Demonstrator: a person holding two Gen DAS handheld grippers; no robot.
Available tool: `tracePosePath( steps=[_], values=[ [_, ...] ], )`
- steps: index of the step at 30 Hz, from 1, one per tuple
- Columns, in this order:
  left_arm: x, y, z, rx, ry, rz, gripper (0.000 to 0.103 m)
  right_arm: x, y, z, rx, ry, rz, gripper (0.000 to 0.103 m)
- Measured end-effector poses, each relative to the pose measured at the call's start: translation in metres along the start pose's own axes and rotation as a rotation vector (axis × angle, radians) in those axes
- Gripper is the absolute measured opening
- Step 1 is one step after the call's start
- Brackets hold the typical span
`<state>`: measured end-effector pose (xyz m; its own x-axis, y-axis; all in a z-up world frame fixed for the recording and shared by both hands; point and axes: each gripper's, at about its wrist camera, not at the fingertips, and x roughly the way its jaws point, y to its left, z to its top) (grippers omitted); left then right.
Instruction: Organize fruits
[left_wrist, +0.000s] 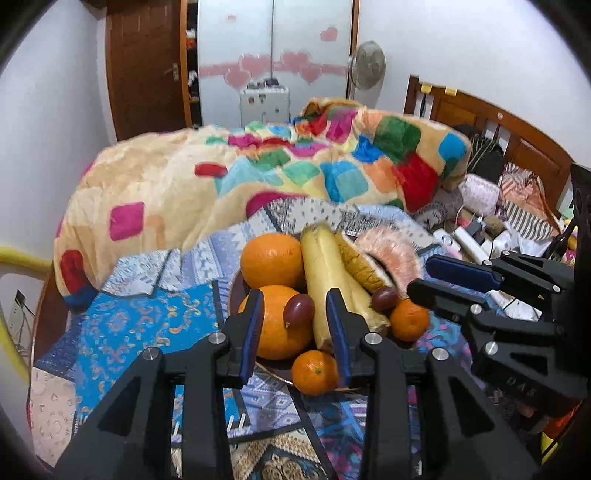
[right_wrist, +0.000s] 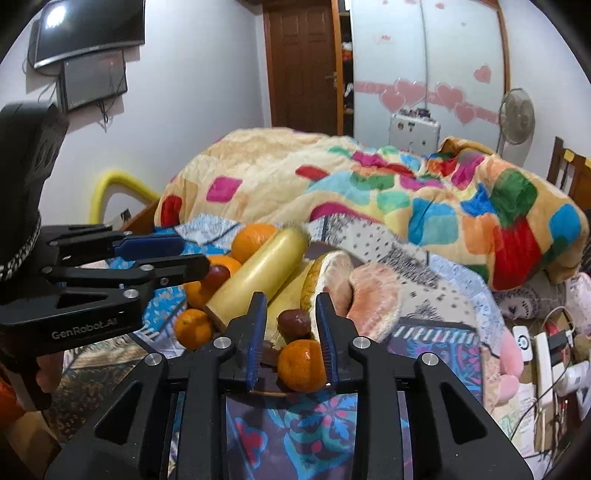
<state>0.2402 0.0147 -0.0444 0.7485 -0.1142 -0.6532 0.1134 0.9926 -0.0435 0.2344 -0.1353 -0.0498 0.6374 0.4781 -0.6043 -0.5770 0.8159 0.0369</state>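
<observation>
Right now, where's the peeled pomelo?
In the right wrist view the peeled pomelo lies at the right edge of the fruit pile, just right of the long yellow fruit, beyond the right gripper and below the colorful blanket.

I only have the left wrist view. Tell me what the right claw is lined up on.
Observer: The right claw is open and grips nothing. A small mandarin shows in line with its gap.
Operator: Report what lies straight behind that mandarin.
Observer: A dark brown round fruit, also in line with the gap.
Operator: Name something off to my left that I cannot see.
Observer: A dark flat screen is mounted high on the wall, left of the door.
</observation>
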Motion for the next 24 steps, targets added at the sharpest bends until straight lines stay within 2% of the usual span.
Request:
tracePosePath(
  steps=[2, 7, 10, 15, 17, 18, 20, 22, 24],
  values=[
    [-0.020, -0.004, 0.000, 0.002, -0.036, 0.003, 0.034, -0.019, 0.003, 0.002, -0.003, -0.036, -0.021, 0.025],
    [-0.090, -0.020, -0.003, 0.011, -0.182, 0.019, 0.034, -0.073, 0.012, 0.007, 0.003, -0.130, -0.045, 0.025],
    [-0.135, -0.031, -0.008, 0.017, -0.271, 0.024, 0.034, -0.116, 0.023, 0.008, 0.007, -0.219, -0.059, 0.025],
    [-0.204, -0.048, -0.029, 0.027, -0.415, 0.054, 0.034, -0.184, 0.043, 0.002, 0.026, -0.363, -0.055, 0.025],
    [-0.226, -0.053, -0.039, 0.026, -0.452, 0.061, 0.038, -0.206, 0.053, -0.003, 0.036, -0.406, -0.050, 0.025],
    [-0.236, -0.056, -0.044, 0.030, -0.471, 0.066, 0.040, -0.214, 0.057, -0.005, 0.038, -0.422, -0.051, 0.027],
    [-0.253, -0.062, -0.054, 0.038, -0.503, 0.082, 0.058, -0.230, 0.067, -0.012, 0.035, -0.456, -0.064, 0.036],
    [-0.269, -0.068, -0.065, 0.046, -0.541, 0.102, 0.065, -0.242, 0.076, -0.020, 0.029, -0.490, -0.087, 0.052],
    [-0.281, -0.073, -0.074, 0.053, -0.562, 0.119, 0.070, -0.250, 0.083, -0.024, 0.023, -0.515, -0.107, 0.061]
  ],
)
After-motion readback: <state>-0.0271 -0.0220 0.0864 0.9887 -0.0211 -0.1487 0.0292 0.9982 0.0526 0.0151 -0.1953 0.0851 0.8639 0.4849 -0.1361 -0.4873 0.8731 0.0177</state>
